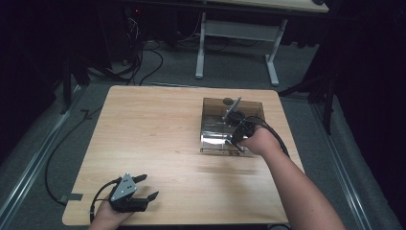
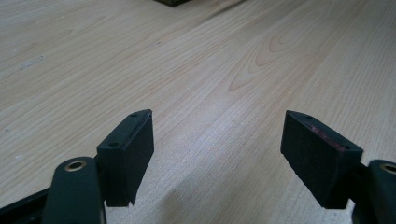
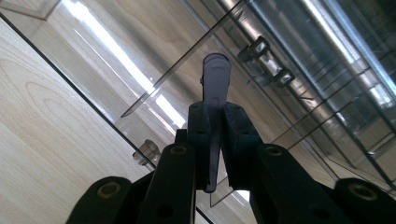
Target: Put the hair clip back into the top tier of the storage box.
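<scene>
Over the far right of the pale wooden tabletop (image 1: pixel 158 134), we clamp our right hand-held gripper (image 3: pixel 215 135) on a thin grey flat tab (image 3: pixel 215 77) above the clear acrylic box (image 1: pixel 213 103). We judge we are lifting or placing it; next comes a steady lowering clear of the walls. Our left hand-held gripper (image 2: pixel 217 154) rests wide open and empty, with bare wood around it.

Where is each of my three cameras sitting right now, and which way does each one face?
High view: above the person's side, looking forward and down on the light wooden table; both forearms, left gripper, right gripper.
Left gripper view: rides the left gripper, low over bare tabletop; jaws apart.
Right gripper view: rides the right gripper, facing the clear acrylic box; jaws pinch a thin translucent tab.
Shared: high and right gripper views both show the box.
</scene>
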Available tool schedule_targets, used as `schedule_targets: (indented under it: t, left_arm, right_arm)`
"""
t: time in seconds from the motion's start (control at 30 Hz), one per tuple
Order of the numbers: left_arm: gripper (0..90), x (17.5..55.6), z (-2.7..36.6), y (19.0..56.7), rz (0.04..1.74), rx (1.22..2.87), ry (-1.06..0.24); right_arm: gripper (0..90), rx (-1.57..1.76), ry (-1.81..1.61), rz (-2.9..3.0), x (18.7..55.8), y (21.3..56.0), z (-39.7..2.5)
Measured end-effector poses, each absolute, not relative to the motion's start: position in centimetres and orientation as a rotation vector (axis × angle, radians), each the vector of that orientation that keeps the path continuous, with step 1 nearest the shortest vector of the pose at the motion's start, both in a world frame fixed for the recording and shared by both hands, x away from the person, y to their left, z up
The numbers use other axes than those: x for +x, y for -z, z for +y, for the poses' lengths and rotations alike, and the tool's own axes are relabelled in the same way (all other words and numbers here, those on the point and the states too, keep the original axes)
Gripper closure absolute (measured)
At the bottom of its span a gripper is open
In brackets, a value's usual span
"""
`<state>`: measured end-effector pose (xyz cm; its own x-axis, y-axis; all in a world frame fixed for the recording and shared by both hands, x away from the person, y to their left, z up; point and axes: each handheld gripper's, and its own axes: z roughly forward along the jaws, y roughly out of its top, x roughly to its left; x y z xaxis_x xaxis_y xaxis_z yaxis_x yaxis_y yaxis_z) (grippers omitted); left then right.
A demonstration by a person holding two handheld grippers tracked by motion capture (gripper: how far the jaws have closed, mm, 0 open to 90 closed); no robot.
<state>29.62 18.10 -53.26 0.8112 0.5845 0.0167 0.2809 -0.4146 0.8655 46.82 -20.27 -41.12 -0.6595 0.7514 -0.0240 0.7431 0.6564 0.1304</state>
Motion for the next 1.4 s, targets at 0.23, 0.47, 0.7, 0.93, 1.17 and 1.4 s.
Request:
schedule_targets:
  t: [0.23,0.47,0.7,0.93,1.17,1.4]
  left_arm:
    - [26.1,29.6,18.1,53.3,0.641,2.017,-0.392]
    - [26.1,29.6,18.1,53.3,0.639,2.021,-0.393]
    - [26.1,29.6,18.1,53.3,0.639,2.018,-0.396]
    - [26.1,29.6,18.1,53.3,0.64,2.016,-0.396]
    - [26.1,29.6,18.1,53.3,0.638,2.015,-0.396]
    - [26.1,29.6,18.1,53.3,0.64,2.015,-0.395]
  right_arm:
    - [82.4,1.271,-0.151,2.794,46.9,42.0,-19.7]
    - [80.2,1.256,-0.147,2.808,47.2,42.1,-19.6]
    - [77.2,1.276,-0.142,2.791,47.0,41.6,-19.5]
    - [76.0,1.29,-0.171,2.783,46.7,40.4,-19.9]
    - [76.1,1.378,-0.184,2.76,45.5,39.8,-20.5]
    - [76.3,1.372,-0.229,2.753,44.4,39.1,-21.6]
